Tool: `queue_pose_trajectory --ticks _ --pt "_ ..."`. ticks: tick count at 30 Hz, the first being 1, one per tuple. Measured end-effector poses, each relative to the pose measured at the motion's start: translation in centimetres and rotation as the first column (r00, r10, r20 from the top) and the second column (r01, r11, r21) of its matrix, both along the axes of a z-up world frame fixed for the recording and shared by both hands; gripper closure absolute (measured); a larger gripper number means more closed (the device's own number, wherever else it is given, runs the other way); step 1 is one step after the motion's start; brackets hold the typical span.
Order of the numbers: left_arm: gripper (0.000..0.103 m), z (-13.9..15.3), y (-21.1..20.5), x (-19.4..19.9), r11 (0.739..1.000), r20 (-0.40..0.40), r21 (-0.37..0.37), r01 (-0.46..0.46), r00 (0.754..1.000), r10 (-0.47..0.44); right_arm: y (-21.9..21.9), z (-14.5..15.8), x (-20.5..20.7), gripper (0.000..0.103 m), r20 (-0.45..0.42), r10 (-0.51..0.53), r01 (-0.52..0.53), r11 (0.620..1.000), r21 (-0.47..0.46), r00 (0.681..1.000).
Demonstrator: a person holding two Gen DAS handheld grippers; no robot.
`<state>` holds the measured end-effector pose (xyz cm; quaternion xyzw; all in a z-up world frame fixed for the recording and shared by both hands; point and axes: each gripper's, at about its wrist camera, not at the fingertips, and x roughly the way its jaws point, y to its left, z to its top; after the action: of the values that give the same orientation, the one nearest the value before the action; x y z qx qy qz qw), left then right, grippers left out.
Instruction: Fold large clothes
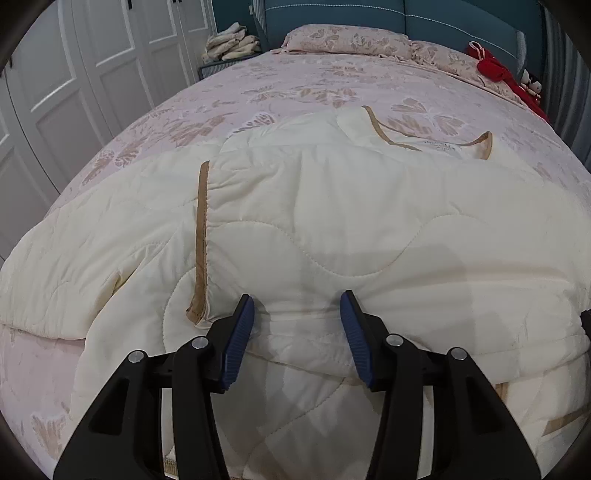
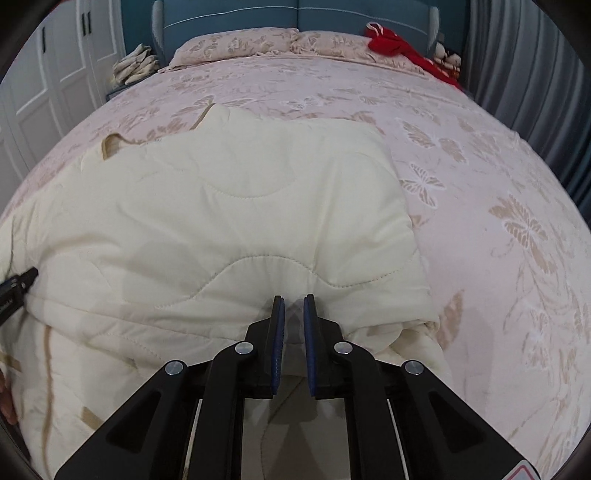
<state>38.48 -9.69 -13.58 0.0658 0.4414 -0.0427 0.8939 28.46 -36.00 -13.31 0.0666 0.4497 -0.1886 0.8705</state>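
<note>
1. A cream quilted comforter (image 1: pixel 332 221) with tan trim lies folded over itself on the near half of the bed (image 1: pixel 295 85), its front edge hanging over the foot.
2. The left tool (image 1: pixel 297 310) has its jaws spread wide, the blue pads (image 1: pixel 243 332) pressed against the comforter's front fold without pinching it.
3. The right tool (image 2: pixel 293 308) has its jaws nearly together, and a ridge of the comforter (image 2: pixel 240 206) is caught between them.
4. In the right wrist view the left tool's tip (image 2: pixel 22 280) shows at 9 o'clock, touching the fabric.
5. Pillows (image 2: pixel 236 46) sit at 12 o'clock by the blue headboard (image 1: pixel 369 14); a red garment (image 2: pixel 395 46) lies at 1 o'clock.
</note>
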Motion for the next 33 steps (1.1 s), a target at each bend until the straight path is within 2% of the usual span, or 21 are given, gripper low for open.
queue_pose_trajectory --ticks 5,9,14,18,21,22,23,24,26,27,30,33 --pt "0.056 -0.5 -0.3 -0.6 1.000 0.054 0.030 0.000 0.999 -0.002 0.6 -0.5 0.0 0.096 0.020 -0.003 0.004 0.999 -0.052 1.000" --pt "0.055 -0.7 -0.4 -0.7 0.999 0.079 0.039 -0.004 0.997 0.001 0.7 -0.8 -0.1 0.096 0.039 -0.005 0.008 0.998 -0.058 0.999" --pt "0.055 -0.4 0.1 -0.7 1.000 0.079 0.013 -0.006 0.997 0.005 0.7 -0.9 -0.1 0.095 0.048 -0.007 0.010 0.998 -0.058 0.999" --pt "0.054 0.1 1.3 -1.0 0.999 0.032 -0.048 0.013 0.999 -0.012 1.1 -0.2 0.6 0.094 -0.022 0.006 -0.008 0.997 -0.079 1.000" --pt "0.053 0.8 2.1 -2.1 0.998 0.023 -0.036 0.054 0.998 -0.053 2.0 1.2 0.7 0.092 -0.085 -0.020 0.011 0.995 -0.097 0.996" --pt "0.053 1.4 2.7 -2.6 0.998 0.026 -0.039 0.050 0.998 -0.049 2.4 2.0 0.4 0.091 -0.081 -0.036 0.029 0.996 -0.087 0.996" --pt "0.047 2.7 4.2 -3.3 0.997 0.039 -0.069 0.022 0.999 -0.019 2.8 2.7 0.1 0.090 -0.065 -0.042 0.038 0.997 -0.065 0.997" --pt "0.032 3.6 5.6 -3.9 0.994 0.052 -0.113 -0.002 0.999 0.008 3.6 4.0 -0.3 0.089 -0.029 -0.040 0.040 0.999 -0.009 0.999" --pt "0.015 5.8 9.9 -5.4 0.962 0.094 -0.270 -0.039 0.993 0.067 5.6 5.7 -0.4 0.089 0.010 -0.008 0.007 0.998 0.061 1.000" --pt "0.015 6.8 12.4 -6.0 0.946 0.106 -0.316 -0.079 0.987 0.118 6.6 6.1 -0.2 0.088 0.018 0.019 -0.020 0.997 0.076 1.000" --pt "0.015 7.8 20.0 -6.6 0.918 0.080 -0.338 -0.207 0.966 0.247 12.5 7.1 1.5 0.087 0.030 0.147 -0.150 0.982 0.116 0.989" --pt "0.015 7.6 28.4 -7.2 0.861 0.040 -0.376 -0.343 0.922 0.385 16.7 6.5 3.1 0.087 0.038 0.207 -0.211 0.953 0.218 0.978"
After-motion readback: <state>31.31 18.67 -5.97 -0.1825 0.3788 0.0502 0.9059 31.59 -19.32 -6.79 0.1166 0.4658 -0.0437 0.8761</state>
